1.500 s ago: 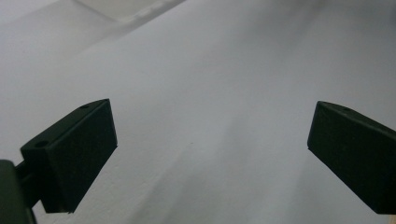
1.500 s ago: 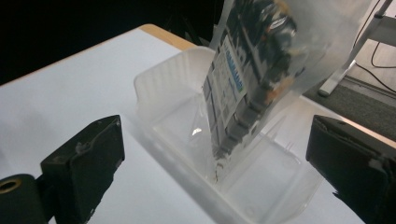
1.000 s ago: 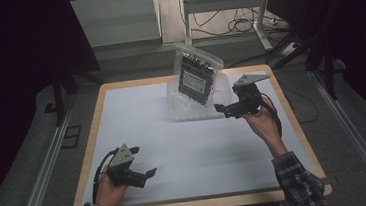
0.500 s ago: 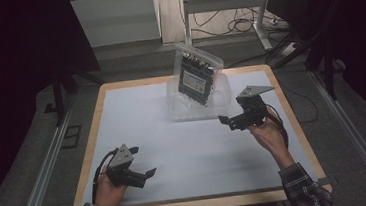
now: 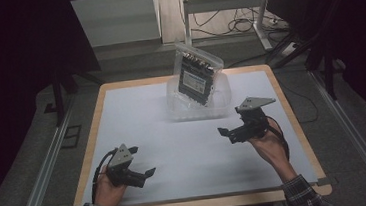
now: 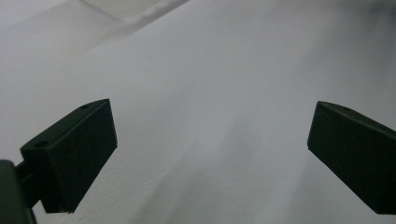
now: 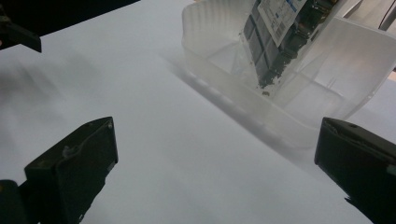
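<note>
A clear plastic bin [image 5: 198, 110] stands at the back centre of the white table [image 5: 136, 112]. Leaning upright in it is a clear bag with a dark circuit board [image 5: 197, 75] inside. My right gripper [image 5: 227, 135] is held open in front of the bin and a little right, empty and pointing left. In the right gripper view its jaws are wide apart [image 7: 215, 172], with the bin [image 7: 243, 105] and the bag [image 7: 280, 42] ahead. My left gripper [image 5: 142, 161] rests open and empty near the front left; in its own view the jaws [image 6: 210, 158] frame bare table.
The table has a wooden rim [image 5: 95, 125]. Metal rails run along the floor on both sides, and a stand with cables [image 5: 244, 25] is behind the table. The left gripper's tip [image 7: 18, 35] shows far off in the right gripper view.
My right gripper has drawn back from the bin toward the near edge and slightly left, still open. The left gripper has stayed put.
</note>
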`<state>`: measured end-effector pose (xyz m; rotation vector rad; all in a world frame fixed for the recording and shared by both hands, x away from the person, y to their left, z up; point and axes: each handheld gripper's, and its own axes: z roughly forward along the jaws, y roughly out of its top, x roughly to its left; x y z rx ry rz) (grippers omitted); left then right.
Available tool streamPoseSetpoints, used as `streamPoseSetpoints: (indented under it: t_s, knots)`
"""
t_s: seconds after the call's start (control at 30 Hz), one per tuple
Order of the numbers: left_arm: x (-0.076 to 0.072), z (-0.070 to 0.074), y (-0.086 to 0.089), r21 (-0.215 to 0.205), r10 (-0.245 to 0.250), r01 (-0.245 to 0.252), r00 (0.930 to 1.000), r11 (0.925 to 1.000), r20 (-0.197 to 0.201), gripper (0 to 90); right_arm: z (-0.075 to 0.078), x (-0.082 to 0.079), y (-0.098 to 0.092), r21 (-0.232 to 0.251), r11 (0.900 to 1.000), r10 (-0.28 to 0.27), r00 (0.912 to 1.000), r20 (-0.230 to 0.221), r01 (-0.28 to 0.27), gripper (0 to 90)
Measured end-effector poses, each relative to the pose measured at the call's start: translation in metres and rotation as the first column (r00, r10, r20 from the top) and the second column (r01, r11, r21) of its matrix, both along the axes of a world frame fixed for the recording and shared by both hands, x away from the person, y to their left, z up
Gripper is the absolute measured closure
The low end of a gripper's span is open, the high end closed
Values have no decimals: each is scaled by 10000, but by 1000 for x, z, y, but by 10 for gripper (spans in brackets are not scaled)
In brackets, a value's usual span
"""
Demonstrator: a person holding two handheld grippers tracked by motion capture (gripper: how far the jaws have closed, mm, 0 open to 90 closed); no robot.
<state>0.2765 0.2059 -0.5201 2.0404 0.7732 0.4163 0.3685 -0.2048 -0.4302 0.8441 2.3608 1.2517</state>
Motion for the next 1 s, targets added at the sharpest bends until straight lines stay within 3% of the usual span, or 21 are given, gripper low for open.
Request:
streamPoseSetpoints:
  t_s: [0.43, 0.77, 1.0]
  knots:
    - [1, 0, 1, 2, 59, -59, 9999, 10000, -103, 12, -23, -28, -20, 526, 9984, 226, 9996, -173, -217, 0]
    - [1, -1, 0, 100, 76, -75, 9999, 9999, -136, 12, -46, -42, -34, 290, 9996, 24, 9995, -313, -15, 0]
    - [1, -1, 0, 147, 83, -81, 9998, 9999, -163, 12, -60, -43, -39, -137, 9999, -39, 9970, -769, 29, 0]
